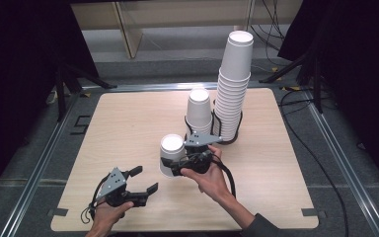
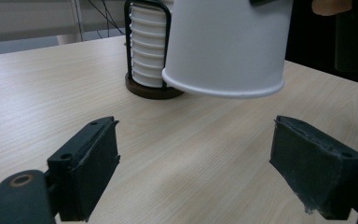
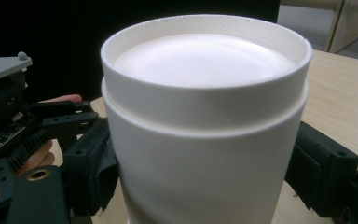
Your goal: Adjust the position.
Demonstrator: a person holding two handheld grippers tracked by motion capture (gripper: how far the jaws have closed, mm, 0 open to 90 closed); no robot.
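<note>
An upside-down white paper cup (image 1: 171, 148) (image 3: 205, 116) sits between the jaws of my right gripper (image 1: 170, 165) (image 3: 200, 172), which press on both of its sides. From the left gripper view, the cup (image 2: 228, 46) hangs a little above the wooden table (image 1: 128, 123), its rim off the surface. My left gripper (image 1: 145, 179) (image 2: 196, 154) rests near the front left of the table, open, with bare wood between its jaws. It points toward the held cup.
A tall stack of white cups (image 1: 234, 84) stands in a black wire holder (image 1: 227, 138) behind the right hand. A shorter stack (image 1: 199, 111) stands beside it, also seen as the stack (image 2: 147, 51). Dark drapes and stands flank the table.
</note>
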